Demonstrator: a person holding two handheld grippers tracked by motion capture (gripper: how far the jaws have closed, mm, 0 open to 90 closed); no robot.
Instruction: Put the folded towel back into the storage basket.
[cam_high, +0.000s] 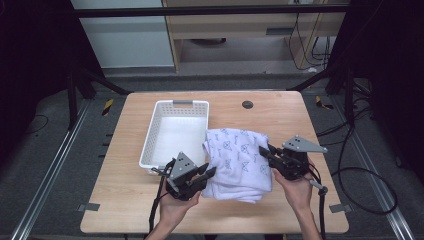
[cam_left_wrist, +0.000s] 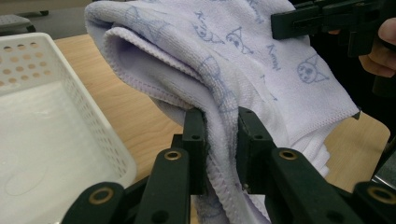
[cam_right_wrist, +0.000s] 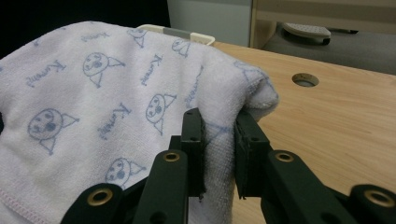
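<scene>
A folded white towel (cam_high: 239, 161) with blue cartoon prints hangs between my two grippers over the wooden table (cam_high: 130, 200). My left gripper (cam_high: 210, 172) is shut on the towel's left edge; in the left gripper view its jaws pinch a fold of the towel (cam_left_wrist: 219, 116). On the other side, my right gripper (cam_high: 266, 154) is shut on the right edge. The right gripper view has its jaws clamped on a bunched fold of the towel (cam_right_wrist: 219, 135). In the left gripper view the right gripper (cam_left_wrist: 280, 23) sits at the top right, on the cloth's far edge.
A white perforated basket (cam_high: 150, 145) stands empty just left of the towel, seen close by as the basket (cam_left_wrist: 70, 98) in the left gripper view. A round cable hole (cam_high: 247, 104) lies in the table's far side. Cables trail from both grippers toward the front edge.
</scene>
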